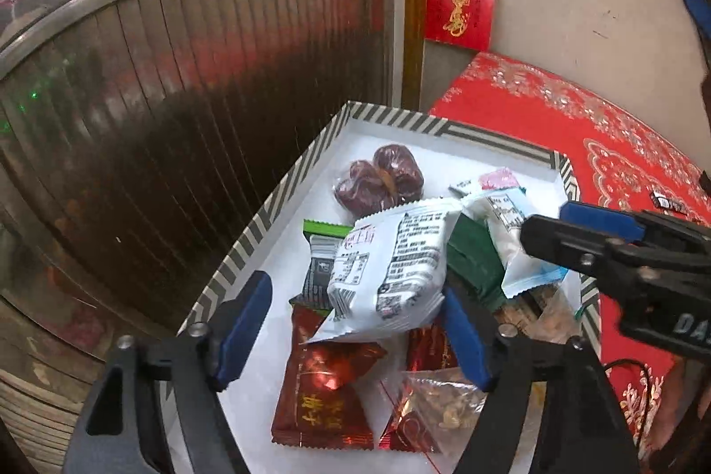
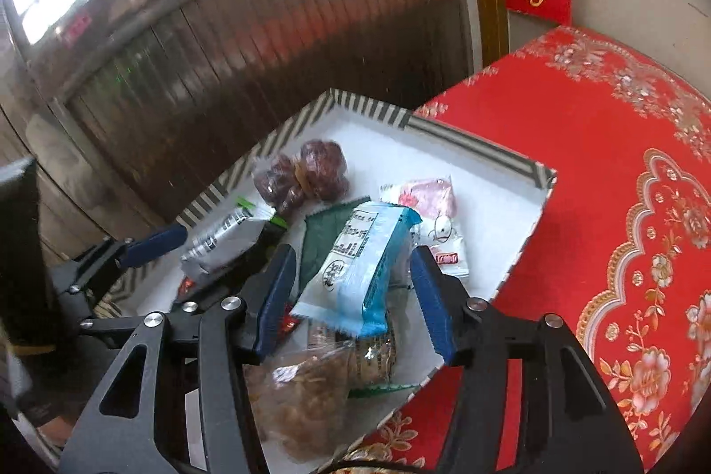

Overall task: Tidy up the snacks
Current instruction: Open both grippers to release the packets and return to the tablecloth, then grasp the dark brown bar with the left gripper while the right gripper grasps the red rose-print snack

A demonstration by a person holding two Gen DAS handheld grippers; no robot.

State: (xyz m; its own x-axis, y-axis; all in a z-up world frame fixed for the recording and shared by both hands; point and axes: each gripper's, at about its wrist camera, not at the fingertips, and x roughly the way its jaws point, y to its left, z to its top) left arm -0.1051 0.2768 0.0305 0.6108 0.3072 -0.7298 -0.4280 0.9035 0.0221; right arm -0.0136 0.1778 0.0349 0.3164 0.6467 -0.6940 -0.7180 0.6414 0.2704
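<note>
A shallow box with a striped rim (image 1: 249, 243) (image 2: 480, 145) holds a pile of snacks. My left gripper (image 1: 353, 334) is open over it. A white printed packet (image 1: 386, 274) lies between its blue pads (image 1: 242, 329), clear of the left pad. My right gripper (image 2: 355, 300) is open around a blue-and-white packet (image 2: 355, 274) that rests on the pile, with small gaps at both pads. The left wrist view shows the right gripper (image 1: 555, 225) coming in from the right. Under these lie a red packet (image 1: 324, 394), a green packet (image 1: 475, 260), bagged dates (image 1: 377, 181) (image 2: 306, 172) and a pink packet (image 2: 426, 198).
The box sits at the left edge of a table under a red floral cloth (image 2: 600, 163) (image 1: 600, 145). A clear bag of nuts (image 1: 444, 407) (image 2: 306, 398) lies at the box's near end. A ribbed metal shutter (image 1: 200, 74) stands close behind, and red paper hangs on the wall (image 1: 460, 1).
</note>
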